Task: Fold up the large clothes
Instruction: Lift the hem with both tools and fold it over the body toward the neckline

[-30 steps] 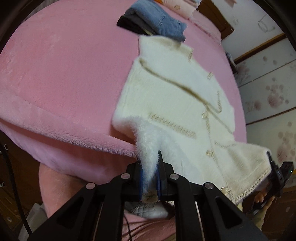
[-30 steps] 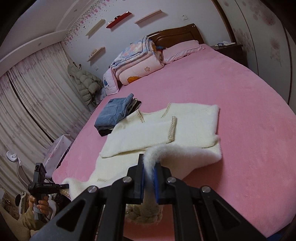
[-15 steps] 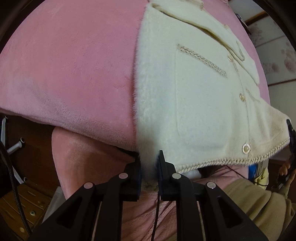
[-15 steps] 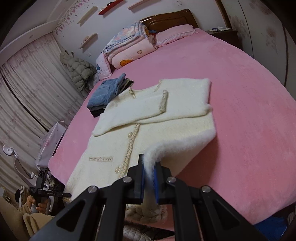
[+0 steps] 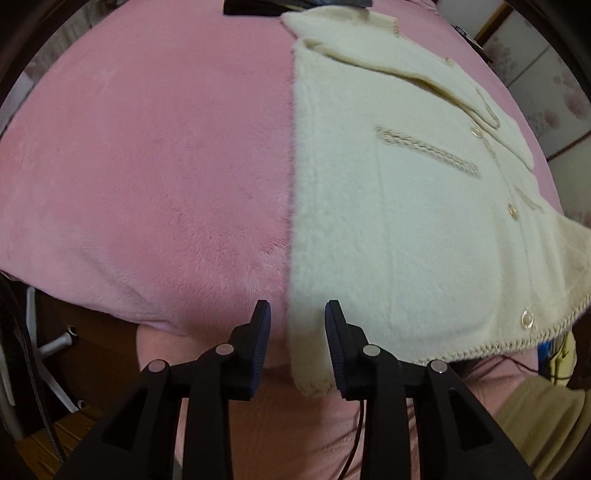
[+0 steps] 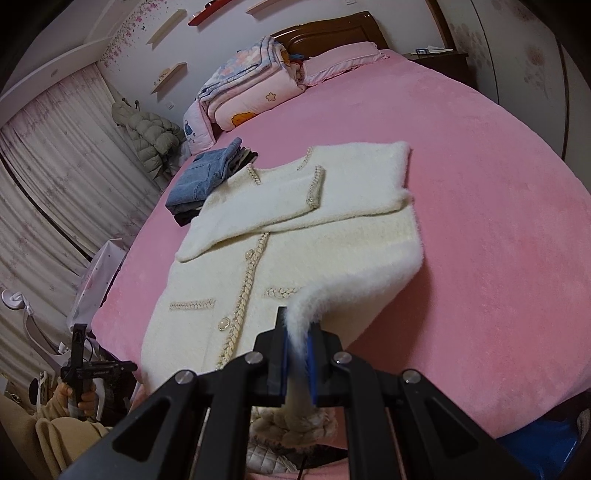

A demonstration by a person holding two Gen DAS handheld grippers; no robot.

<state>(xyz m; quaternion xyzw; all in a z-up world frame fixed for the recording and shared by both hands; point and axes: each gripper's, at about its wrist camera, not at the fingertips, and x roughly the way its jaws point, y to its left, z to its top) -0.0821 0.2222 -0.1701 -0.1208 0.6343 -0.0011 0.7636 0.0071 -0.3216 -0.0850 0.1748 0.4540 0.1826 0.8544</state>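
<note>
The cardigan [image 6: 295, 236] is fluffy cream knit with braided trim and glossy buttons. The bed [image 6: 480, 192] wears matt pink plush. The folded jeans [image 6: 199, 181] look like denim; the headboard [image 6: 332, 31] seems polished wood.

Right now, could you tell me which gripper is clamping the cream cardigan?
The right gripper: its fingers pinch the cardigan hem. The left gripper is open.

A wide bed [image 6: 498, 206] under a pink plush cover carries a cream fluffy cardigan [image 6: 295, 229], a folded blue jeans stack [image 6: 207, 177], patterned folded quilts [image 6: 251, 92] and a pink pillow [image 6: 343, 61]
</note>
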